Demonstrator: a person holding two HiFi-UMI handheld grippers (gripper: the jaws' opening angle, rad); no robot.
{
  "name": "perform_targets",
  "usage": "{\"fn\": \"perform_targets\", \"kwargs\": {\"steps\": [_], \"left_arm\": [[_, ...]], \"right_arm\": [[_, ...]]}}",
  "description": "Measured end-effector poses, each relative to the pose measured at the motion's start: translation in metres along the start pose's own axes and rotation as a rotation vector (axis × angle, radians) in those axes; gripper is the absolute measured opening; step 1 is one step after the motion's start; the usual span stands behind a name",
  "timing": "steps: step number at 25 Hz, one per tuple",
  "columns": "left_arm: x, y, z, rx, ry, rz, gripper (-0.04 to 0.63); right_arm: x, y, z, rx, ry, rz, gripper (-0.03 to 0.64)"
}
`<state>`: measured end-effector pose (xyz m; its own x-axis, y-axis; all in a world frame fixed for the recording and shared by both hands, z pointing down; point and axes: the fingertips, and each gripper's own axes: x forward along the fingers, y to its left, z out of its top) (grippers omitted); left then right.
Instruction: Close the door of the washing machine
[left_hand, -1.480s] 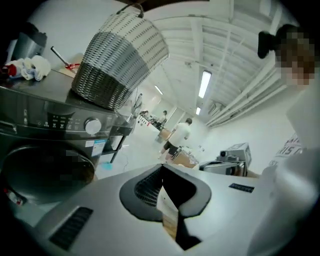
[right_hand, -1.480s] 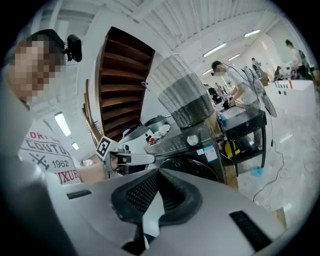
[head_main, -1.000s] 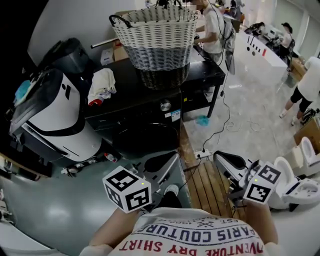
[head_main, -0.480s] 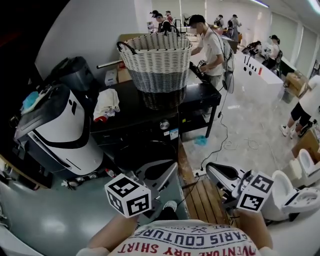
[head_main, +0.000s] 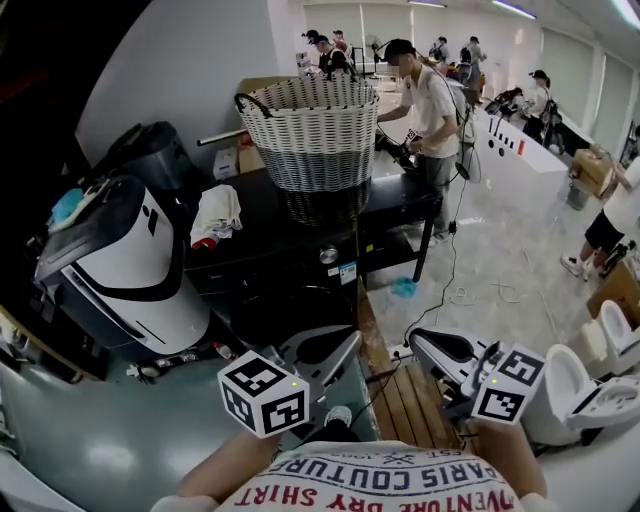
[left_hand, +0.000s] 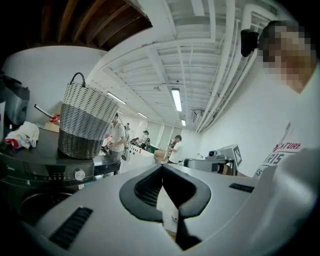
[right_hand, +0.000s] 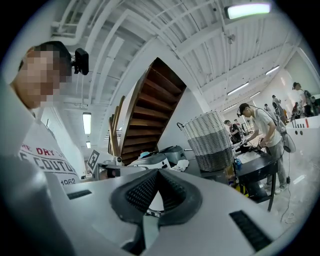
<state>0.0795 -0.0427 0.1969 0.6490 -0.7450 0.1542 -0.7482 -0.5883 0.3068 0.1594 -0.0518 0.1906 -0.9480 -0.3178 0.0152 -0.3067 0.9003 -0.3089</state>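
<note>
The black washing machine (head_main: 300, 262) stands in front of me, with a silver knob (head_main: 327, 255) on its panel. Its round door area (head_main: 285, 310) is dark, and I cannot tell how the door stands. In the left gripper view the machine (left_hand: 45, 180) is at the lower left. My left gripper (head_main: 350, 338) hangs low in front of the machine with its jaws shut and nothing between them (left_hand: 161, 167). My right gripper (head_main: 414, 336) is further right over the floor, also shut and empty (right_hand: 158, 171).
A large woven basket (head_main: 318, 140) and a crumpled cloth (head_main: 215, 215) sit on the machine's top. A white and black appliance (head_main: 120, 260) stands at the left. Wooden boards (head_main: 400, 385), cables and white fixtures (head_main: 590, 380) are at the right. People work at tables behind.
The head view has tilted up a little and shows more of the room. The right gripper has shifted slightly left; the left one has barely moved. Both stay shut.
</note>
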Motion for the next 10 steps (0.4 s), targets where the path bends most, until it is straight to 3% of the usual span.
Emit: {"fn": "perform_targets", "kwargs": {"steps": [10], "left_arm": [[0.013, -0.002, -0.002, -0.009, -0.004, 0.003, 0.025]], "right_arm": [[-0.011, -0.012, -0.004, 0.026, -0.011, -0.013, 0.021]]}}
